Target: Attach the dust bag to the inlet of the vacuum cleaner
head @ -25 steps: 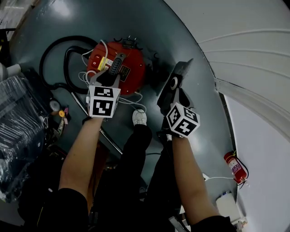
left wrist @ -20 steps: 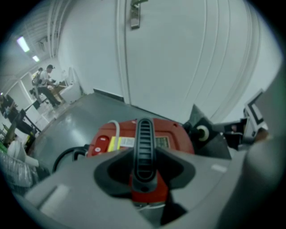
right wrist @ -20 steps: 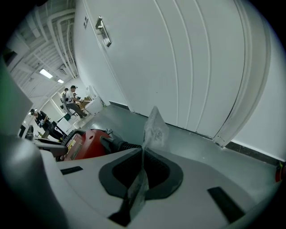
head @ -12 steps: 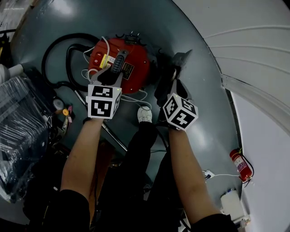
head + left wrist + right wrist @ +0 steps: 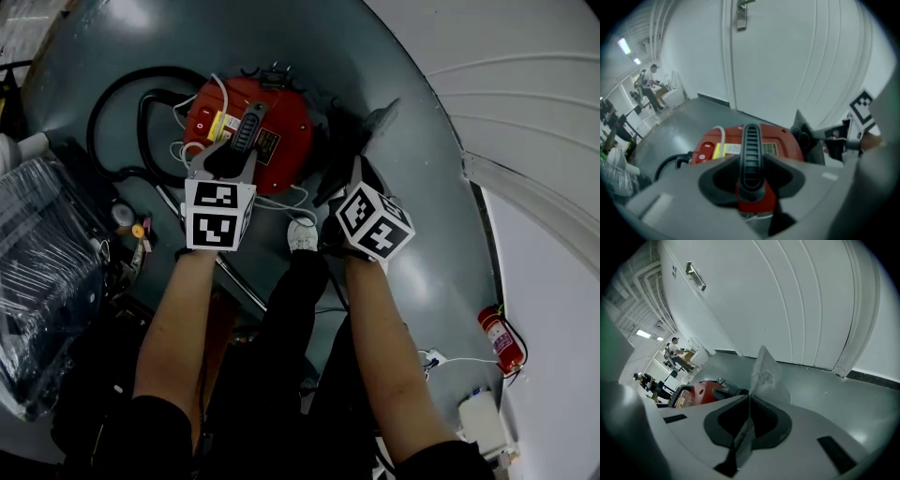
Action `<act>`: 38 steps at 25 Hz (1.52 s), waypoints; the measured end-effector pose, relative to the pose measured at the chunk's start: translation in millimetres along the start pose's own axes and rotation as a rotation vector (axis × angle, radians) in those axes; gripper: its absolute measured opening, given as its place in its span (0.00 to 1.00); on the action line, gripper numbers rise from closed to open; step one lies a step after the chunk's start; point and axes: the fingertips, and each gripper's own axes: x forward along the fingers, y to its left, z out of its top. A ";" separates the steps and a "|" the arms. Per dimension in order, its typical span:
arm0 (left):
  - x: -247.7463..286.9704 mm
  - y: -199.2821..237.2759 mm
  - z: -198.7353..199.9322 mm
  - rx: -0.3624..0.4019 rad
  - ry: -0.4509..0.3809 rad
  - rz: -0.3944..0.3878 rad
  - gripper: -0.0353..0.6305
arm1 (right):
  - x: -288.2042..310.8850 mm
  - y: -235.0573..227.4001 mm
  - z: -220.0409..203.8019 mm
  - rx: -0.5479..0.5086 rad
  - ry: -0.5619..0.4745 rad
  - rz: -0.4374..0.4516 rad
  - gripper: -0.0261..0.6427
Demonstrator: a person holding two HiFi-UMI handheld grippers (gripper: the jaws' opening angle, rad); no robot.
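Dust bag [image 5: 370, 131], head view: sitting just right of the red vacuum cleaner [image 5: 281, 141] on the floor [image 5: 422, 234], with the right hand-held gripper [image 5: 349, 183] pinching its near edge.

Left gripper view: the left hand-held gripper [image 5: 751, 180] is clenching the vacuum's black handle [image 5: 751, 145].

Right gripper view: the jaws are pressing together on the bag's thin edge, and the bag is sticking up past them.

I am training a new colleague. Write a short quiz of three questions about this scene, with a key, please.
1. True or false: the left gripper is shut on the black handle of the red vacuum cleaner.
2. What does the right gripper hold? A) broom B) dust bag C) cup
3. Fill in: the fire extinguisher is on the person's ___ side.
Key: 1 true; 2 B; 3 right.
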 end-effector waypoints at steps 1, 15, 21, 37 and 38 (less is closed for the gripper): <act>-0.1 -0.3 -0.1 0.000 -0.001 -0.003 0.29 | 0.1 -0.4 0.0 -0.003 0.005 -0.005 0.05; 0.6 0.6 0.7 -0.015 -0.027 -0.007 0.29 | 7.0 13.7 4.2 0.024 0.047 0.114 0.05; 0.9 1.2 -0.6 -0.017 -0.026 -0.007 0.29 | 4.0 13.9 -8.1 -0.007 0.042 0.149 0.05; 2.5 1.5 -1.4 -0.033 -0.033 -0.016 0.29 | 7.7 20.5 2.0 0.105 0.064 0.210 0.05; 2.8 1.5 -1.3 -0.034 -0.034 -0.016 0.29 | 6.7 20.5 -0.6 0.106 0.064 0.210 0.05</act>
